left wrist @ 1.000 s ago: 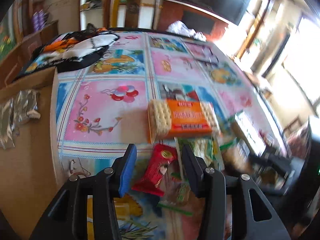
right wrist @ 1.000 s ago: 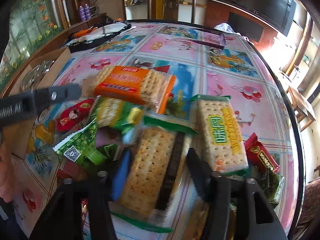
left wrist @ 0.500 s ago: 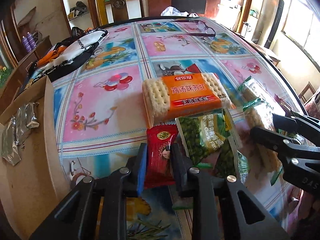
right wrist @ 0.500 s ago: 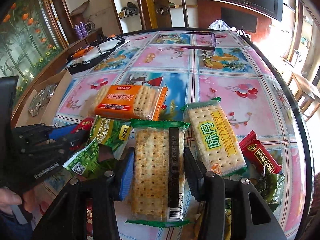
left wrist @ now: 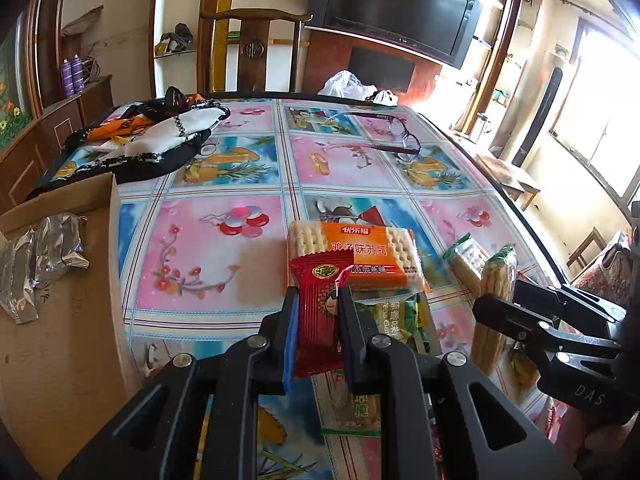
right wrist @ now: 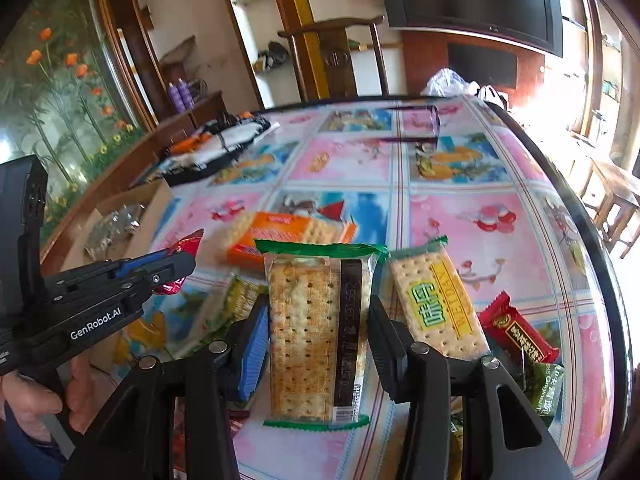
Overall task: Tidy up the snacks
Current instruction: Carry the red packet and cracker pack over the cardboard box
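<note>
My left gripper [left wrist: 319,300] is shut on a small red snack packet [left wrist: 320,280] and holds it upright above the flowered tablecloth [left wrist: 208,248]. In the right wrist view the same gripper [right wrist: 186,259] comes in from the left, with the red packet [right wrist: 186,242] sticking out of its tips. My right gripper [right wrist: 318,312] is shut on a clear cracker pack with green ends [right wrist: 308,320], its far end tipped up off the table. From the left wrist view this pack [left wrist: 496,280] shows edge-on in the right gripper [left wrist: 500,298].
An open cardboard box [left wrist: 60,320] with silver packets stands at the left. An orange cracker pack [left wrist: 360,252], a green pea packet [left wrist: 396,320], a yellow-labelled cracker pack [right wrist: 436,308] and another red packet [right wrist: 516,332] lie on the table. Glasses [left wrist: 396,140] and a cloth bag [left wrist: 152,144] lie further back.
The left jaws closed on the red packet and lifted it off the table. The right gripper raised and tilted the cracker pack that it holds.
</note>
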`<move>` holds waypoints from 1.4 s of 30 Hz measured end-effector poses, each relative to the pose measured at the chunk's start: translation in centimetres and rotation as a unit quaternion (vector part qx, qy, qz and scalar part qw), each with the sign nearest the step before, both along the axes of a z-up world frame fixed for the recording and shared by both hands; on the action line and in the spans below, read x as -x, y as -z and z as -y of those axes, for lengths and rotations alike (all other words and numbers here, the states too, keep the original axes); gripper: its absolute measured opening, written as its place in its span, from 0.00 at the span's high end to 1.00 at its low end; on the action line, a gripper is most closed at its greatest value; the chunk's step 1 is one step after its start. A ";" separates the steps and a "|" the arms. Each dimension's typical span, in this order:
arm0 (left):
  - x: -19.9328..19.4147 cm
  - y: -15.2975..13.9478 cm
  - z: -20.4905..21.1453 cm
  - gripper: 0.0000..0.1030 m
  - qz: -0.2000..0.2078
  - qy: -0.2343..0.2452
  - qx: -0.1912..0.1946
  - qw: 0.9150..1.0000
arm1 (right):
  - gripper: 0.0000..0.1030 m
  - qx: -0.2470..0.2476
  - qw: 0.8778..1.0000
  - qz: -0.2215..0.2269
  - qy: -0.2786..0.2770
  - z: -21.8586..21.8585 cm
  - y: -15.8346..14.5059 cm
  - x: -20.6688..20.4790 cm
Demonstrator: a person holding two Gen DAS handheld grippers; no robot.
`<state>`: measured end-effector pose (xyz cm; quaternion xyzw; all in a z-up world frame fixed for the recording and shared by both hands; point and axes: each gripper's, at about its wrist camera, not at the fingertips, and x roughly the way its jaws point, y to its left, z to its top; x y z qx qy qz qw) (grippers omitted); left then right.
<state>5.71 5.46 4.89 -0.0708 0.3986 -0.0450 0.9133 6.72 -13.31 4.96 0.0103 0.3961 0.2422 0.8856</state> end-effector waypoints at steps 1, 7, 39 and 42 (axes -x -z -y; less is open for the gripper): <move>0.0 0.0 0.0 0.84 0.000 -0.001 -0.001 1.000 | 0.51 -0.003 1.000 0.003 -0.001 0.0 -0.1 0.1; 0.1 -0.2 -0.1 0.83 0.004 -0.002 -0.001 1.000 | 0.51 -0.015 1.000 0.007 -0.006 -0.3 -0.3 0.1; 3.3 -3.7 -16.5 0.83 0.039 -0.187 0.045 0.981 | 0.51 -0.134 0.984 0.025 -0.112 -14.0 -4.4 2.0; 3.5 -2.7 -19.3 0.83 0.020 -0.222 0.050 0.974 | 0.51 -0.141 0.981 0.000 -0.135 -16.5 -3.9 2.1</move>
